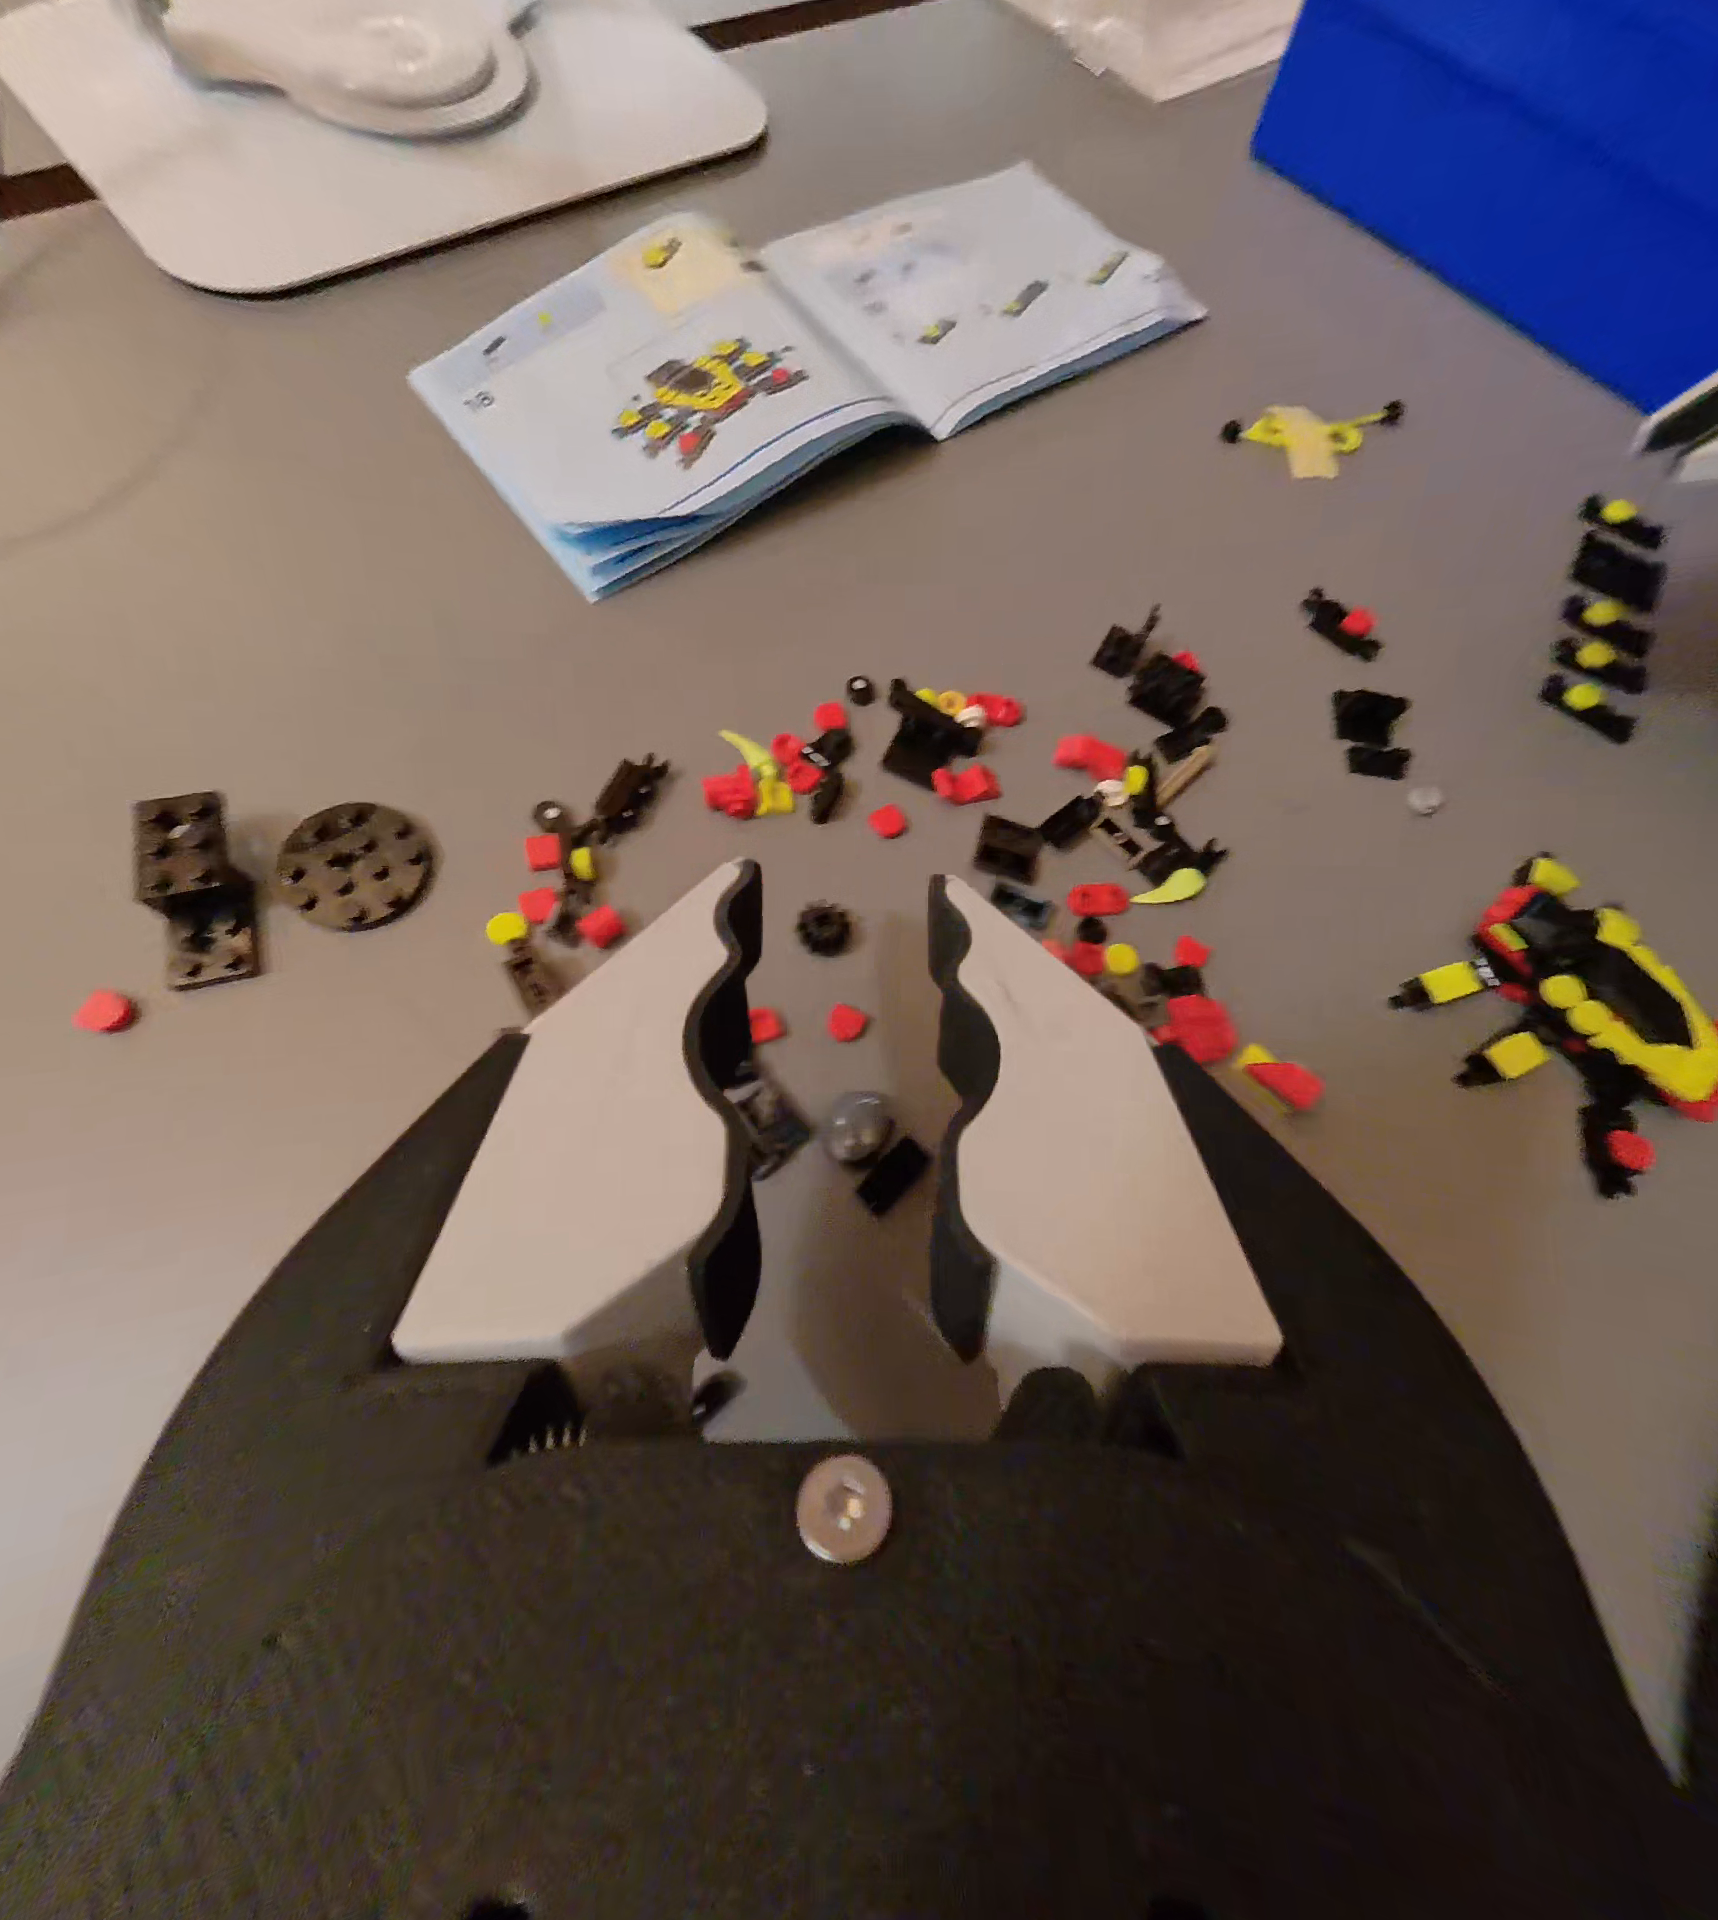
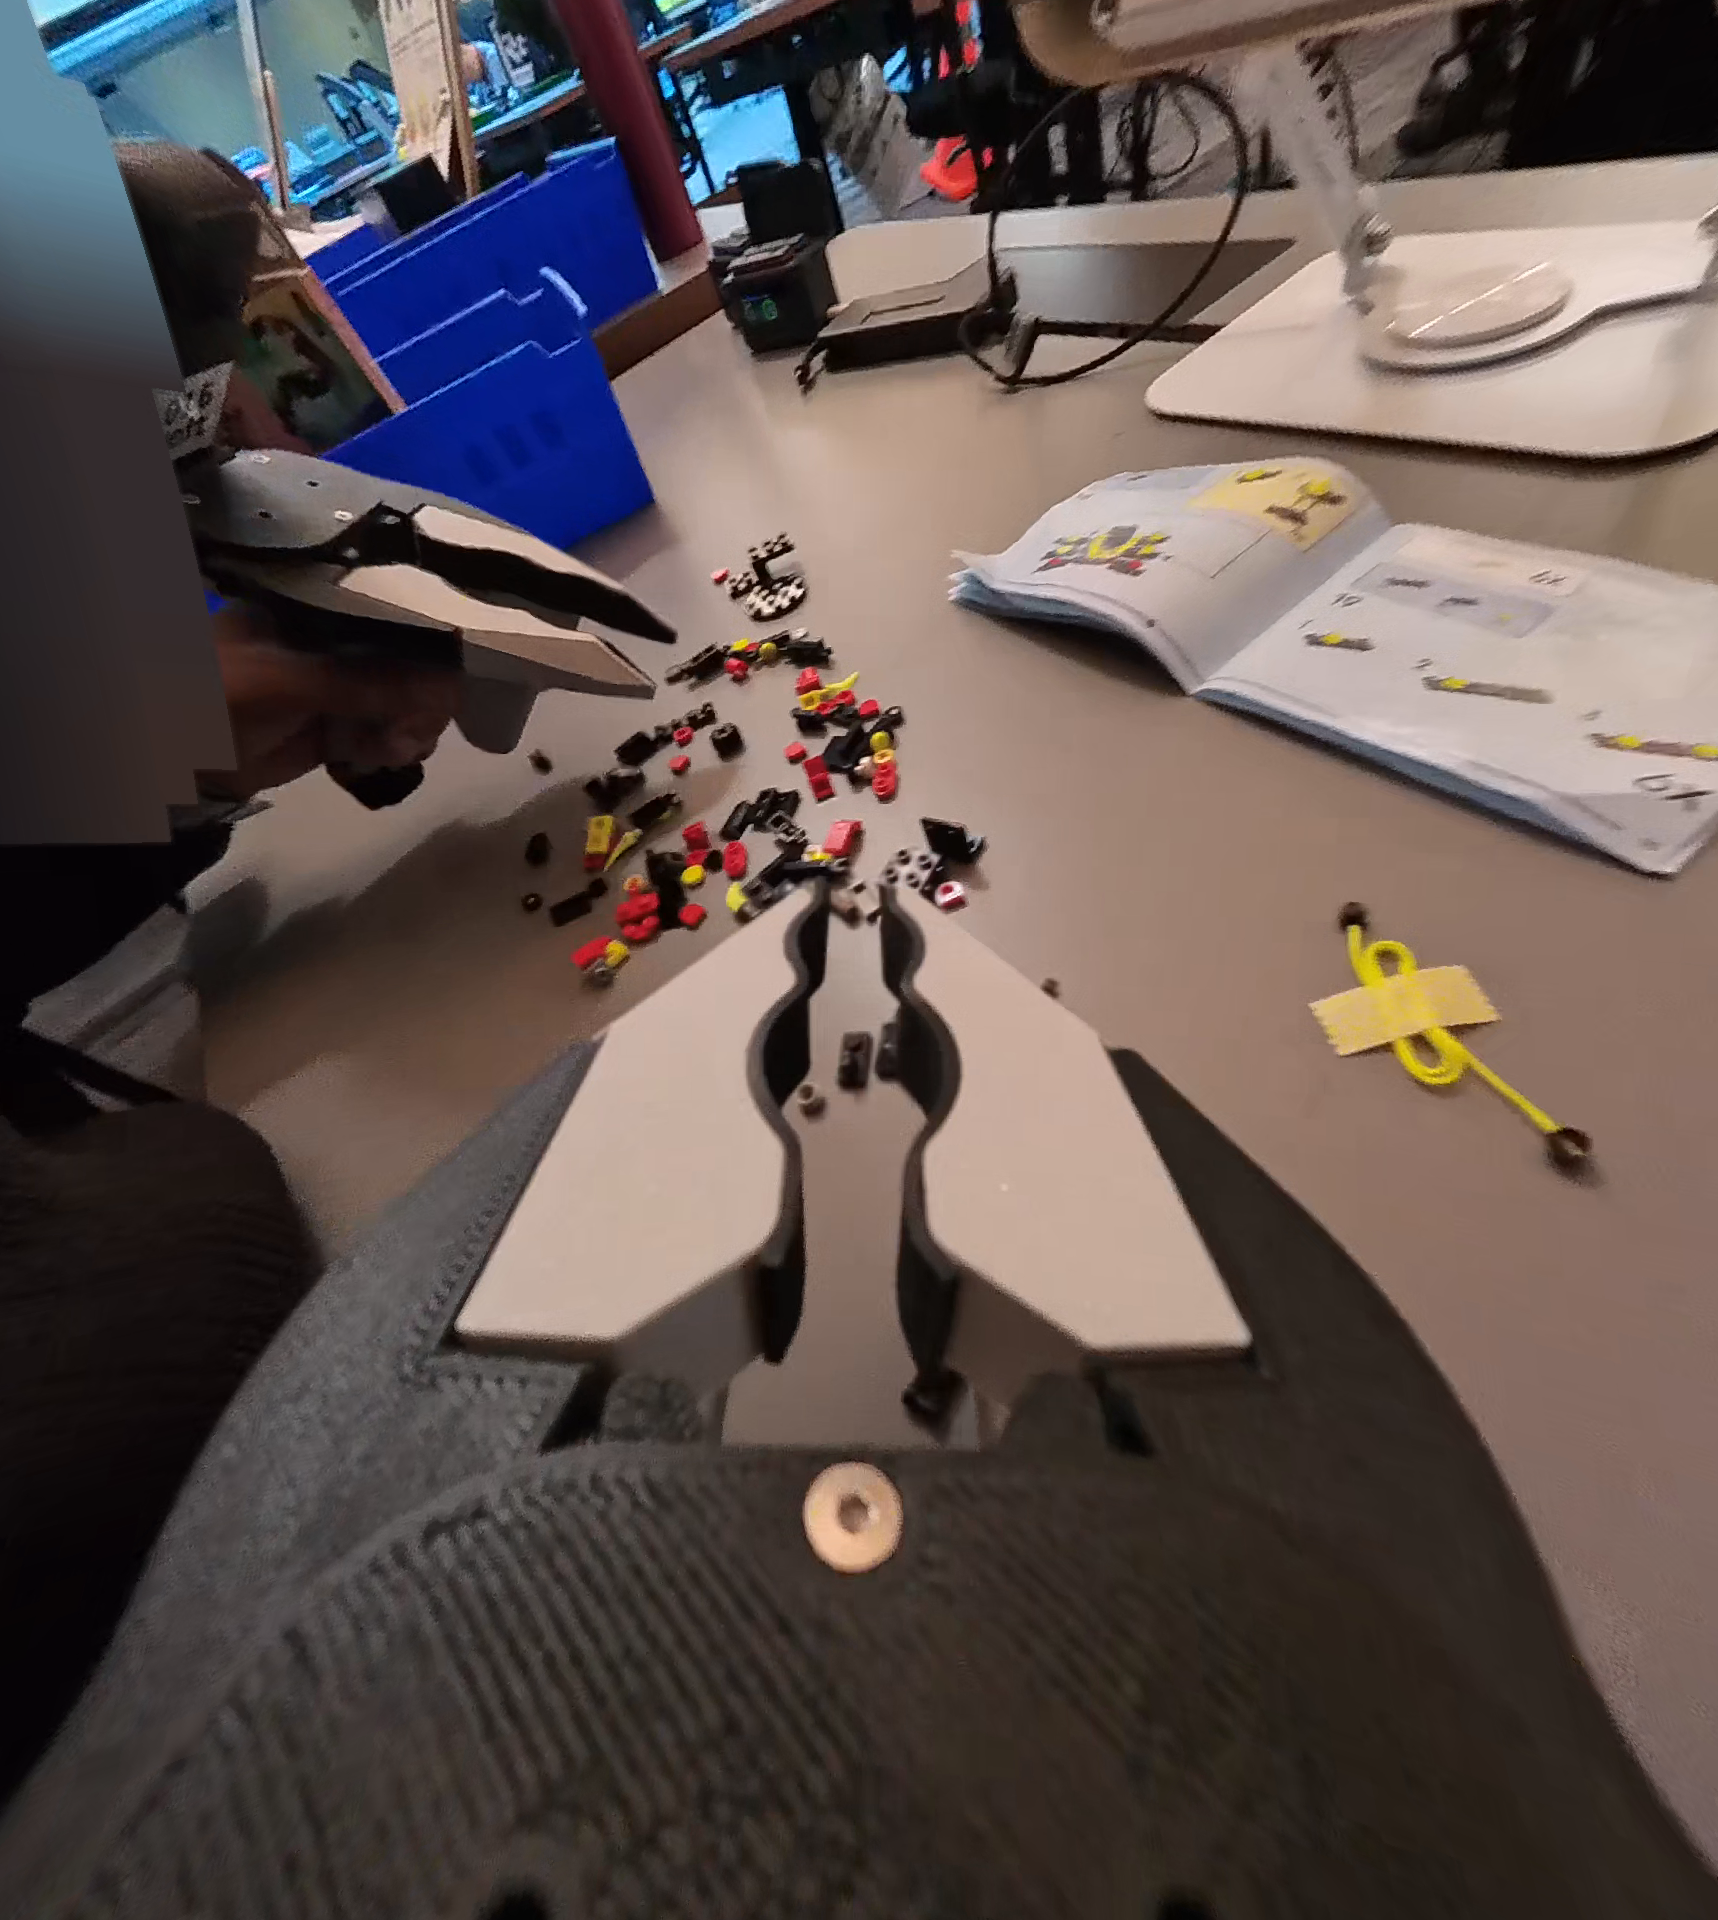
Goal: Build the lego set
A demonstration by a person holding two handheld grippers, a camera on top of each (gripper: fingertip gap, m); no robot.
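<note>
Your left gripper hangs over the grey tabletop with its grey, black-padded fingers spread apart and nothing between them; through the gap you see a small black gear-like piece and a red stud piece lying on the table. Your right gripper has its fingers drawn closer, a narrow gap still between the tips, and it grips nothing; its tips sit at the near edge of the scatter of loose black, red and yellow lego pieces. Only the left wrist view shows you the partly built black, yellow and red lego model, lying to the right of the scatter, and the row of small black-and-yellow sub-assemblies farther back. It also shows the black round studded plate beside a black brick stack at the left. Only the right wrist view shows your left gripper from the side, raised above the pieces, and the cluttered room behind. Both views show the open light-blue instruction booklet, the yellow cord taped with a yellow strip, the blue plastic bin and the white stand base.
</note>
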